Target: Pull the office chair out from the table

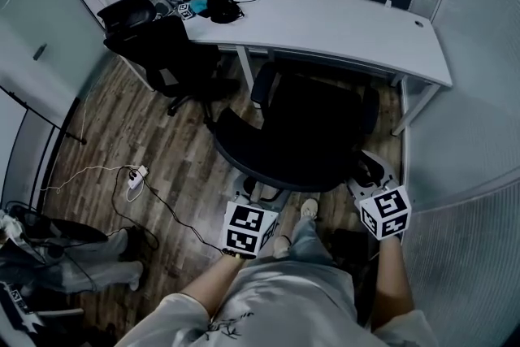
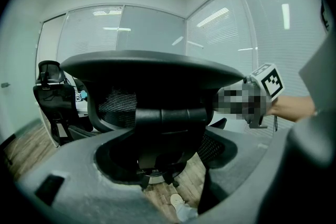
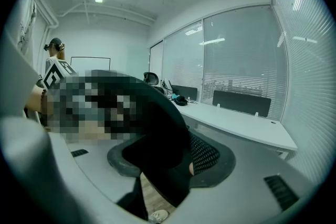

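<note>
The black mesh office chair point(image 1: 301, 134) stands on the wood floor just in front of the white table point(image 1: 341, 20), its seat partly beyond the table edge. My left gripper point(image 1: 248, 193) is at the left end of the chair's top edge. My right gripper point(image 1: 370, 171) is at its right end. In the left gripper view the chair point(image 2: 152, 73) and its black back bracket fill the gap of the left gripper point(image 2: 163, 165), whose jaws are closed on it. The right gripper view shows the right gripper point(image 3: 163, 181) closed on the black edge of the chair point(image 3: 163, 149).
A second black chair point(image 1: 175, 61) stands at the table's left end. Headphones point(image 1: 221, 8) and cables lie on the tabletop. A power strip point(image 1: 136, 175) with cords lies on the floor at left, near bags point(image 1: 65, 256). Glass walls run close on the right. My feet point(image 1: 309, 210) are behind the chair.
</note>
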Demonstrator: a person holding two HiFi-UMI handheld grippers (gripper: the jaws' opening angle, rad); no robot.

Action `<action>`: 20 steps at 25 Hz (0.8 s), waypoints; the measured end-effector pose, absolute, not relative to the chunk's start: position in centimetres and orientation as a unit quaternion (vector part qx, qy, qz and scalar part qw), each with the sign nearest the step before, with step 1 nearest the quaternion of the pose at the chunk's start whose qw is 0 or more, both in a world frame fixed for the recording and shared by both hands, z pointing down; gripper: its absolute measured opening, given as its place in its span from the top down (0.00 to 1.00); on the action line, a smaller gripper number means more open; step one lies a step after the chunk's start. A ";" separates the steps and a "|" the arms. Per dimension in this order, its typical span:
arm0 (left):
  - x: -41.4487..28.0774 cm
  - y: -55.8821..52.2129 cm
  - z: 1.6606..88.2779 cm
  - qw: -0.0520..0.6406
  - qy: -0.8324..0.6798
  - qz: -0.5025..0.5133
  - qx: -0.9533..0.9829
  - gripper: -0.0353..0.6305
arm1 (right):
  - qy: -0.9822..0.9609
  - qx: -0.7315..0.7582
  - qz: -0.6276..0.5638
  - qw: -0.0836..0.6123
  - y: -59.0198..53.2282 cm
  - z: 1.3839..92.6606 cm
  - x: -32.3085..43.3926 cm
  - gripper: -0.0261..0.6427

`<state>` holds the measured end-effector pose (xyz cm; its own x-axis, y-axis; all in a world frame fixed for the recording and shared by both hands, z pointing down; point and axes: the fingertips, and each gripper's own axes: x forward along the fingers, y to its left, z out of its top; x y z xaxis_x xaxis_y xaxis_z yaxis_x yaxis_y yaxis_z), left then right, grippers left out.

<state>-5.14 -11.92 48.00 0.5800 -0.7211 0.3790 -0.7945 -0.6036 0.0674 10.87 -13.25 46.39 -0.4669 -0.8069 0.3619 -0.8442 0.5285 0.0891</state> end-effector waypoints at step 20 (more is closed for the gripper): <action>-4.6 -9.3 48.9 0.106 -0.417 0.177 0.885 0.47 | -0.847 0.494 0.051 0.191 -10.8 46.5 11.4 0.68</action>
